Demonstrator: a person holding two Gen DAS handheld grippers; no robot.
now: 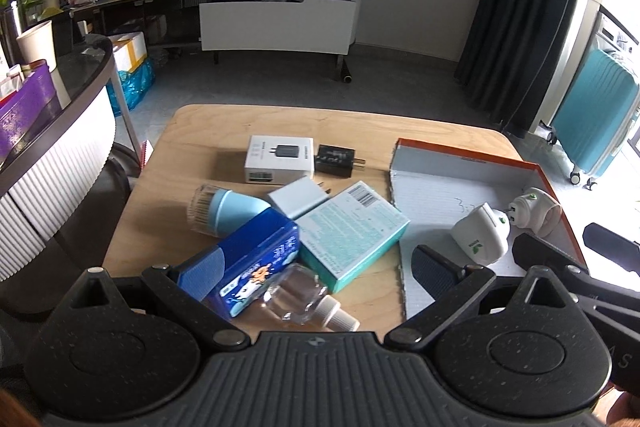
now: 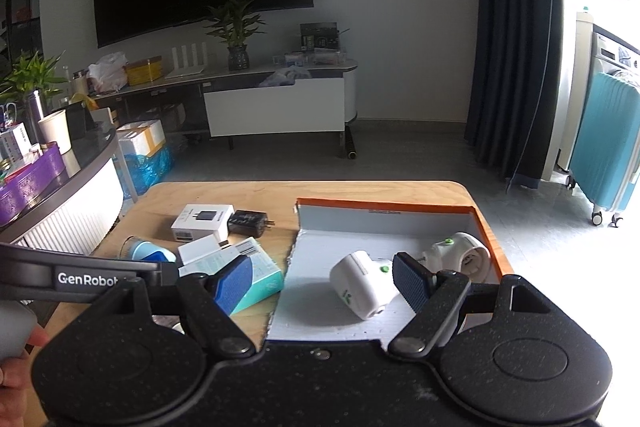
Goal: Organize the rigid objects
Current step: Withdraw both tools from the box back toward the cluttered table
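Hovering: both grippers hang over the wooden table, empty.
Left gripper: jaws apart, above the blue box and the clear bottle.
Right gripper: jaws wide apart, over the tray.
Tray: orange-rimmed, holds two white plug adapters, near each other.
Clutter: teal box, white charger box, black charger left of the tray.

two white plugs – tipped, in orange-rimmed box
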